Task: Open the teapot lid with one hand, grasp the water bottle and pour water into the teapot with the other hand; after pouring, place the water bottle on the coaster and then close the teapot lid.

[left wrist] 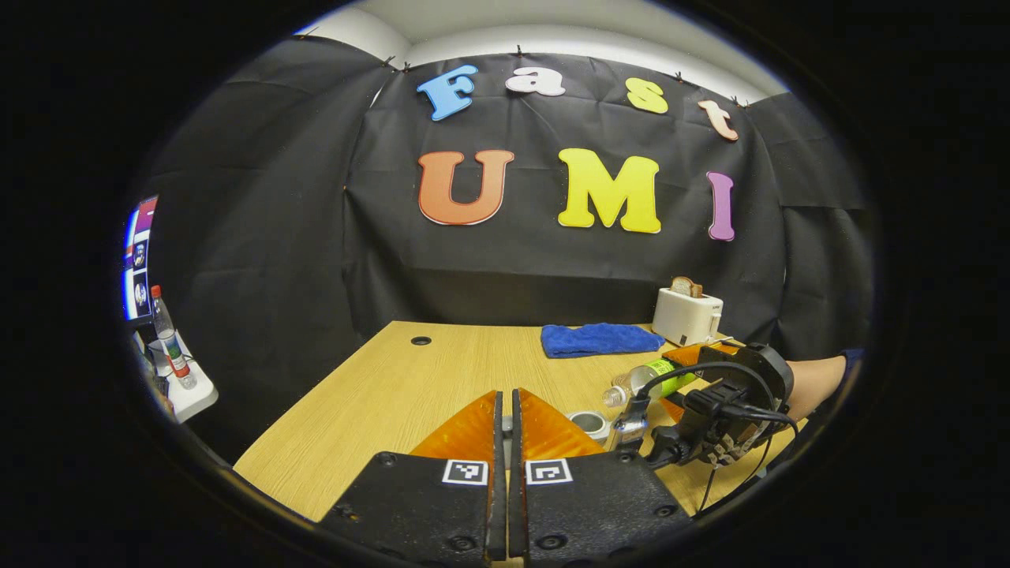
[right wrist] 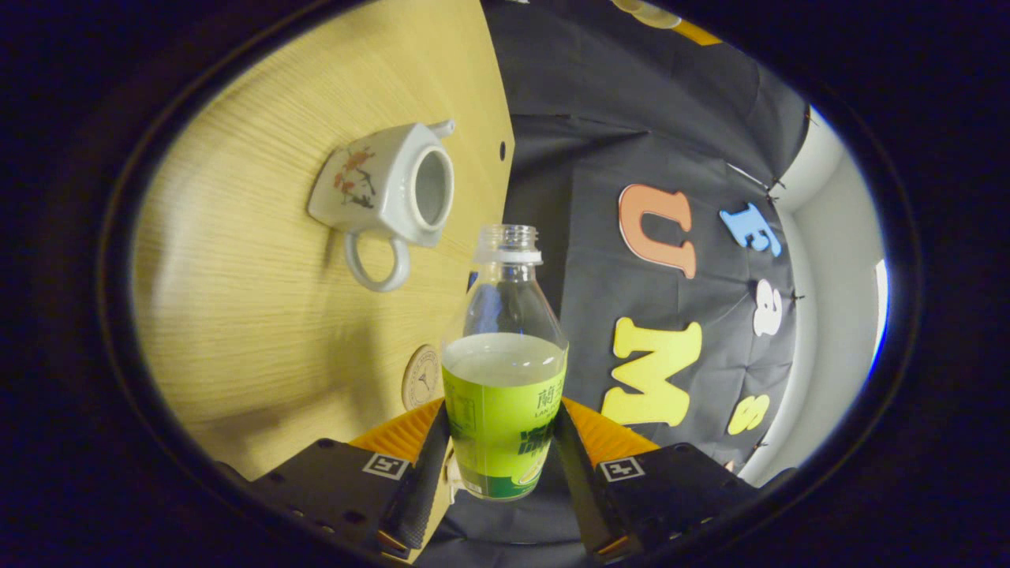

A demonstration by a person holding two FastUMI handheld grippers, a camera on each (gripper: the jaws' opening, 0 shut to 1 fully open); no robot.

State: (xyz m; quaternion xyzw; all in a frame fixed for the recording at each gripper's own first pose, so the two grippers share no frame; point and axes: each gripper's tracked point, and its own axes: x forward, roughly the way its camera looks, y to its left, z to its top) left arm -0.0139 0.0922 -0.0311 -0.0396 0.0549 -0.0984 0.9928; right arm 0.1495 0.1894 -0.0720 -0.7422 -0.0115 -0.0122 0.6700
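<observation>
Left gripper view: left hand-held gripper (left wrist: 507,410) closed on nothing, over the light wooden worktop (left wrist: 379,394). Farther right, right hand-held gripper (left wrist: 631,414) holds the clear plastic water bottle with green label (left wrist: 651,379) tipped sideways.

Right gripper view: right hand-held gripper (right wrist: 501,442) clamps the uncapped bottle (right wrist: 505,371); white floral ceramic teapot (right wrist: 387,189), lid off, stands on the worktop (right wrist: 237,315); round coaster (right wrist: 420,377) nearby.

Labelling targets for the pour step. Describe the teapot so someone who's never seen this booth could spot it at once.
Start from the wooden table in the right gripper view. The teapot sits there, beyond the bottle that the right gripper holds and past a round coaster. It is the only white china piece: boxy, red flower print on its side, loop handle, lid off and mouth open.
</observation>
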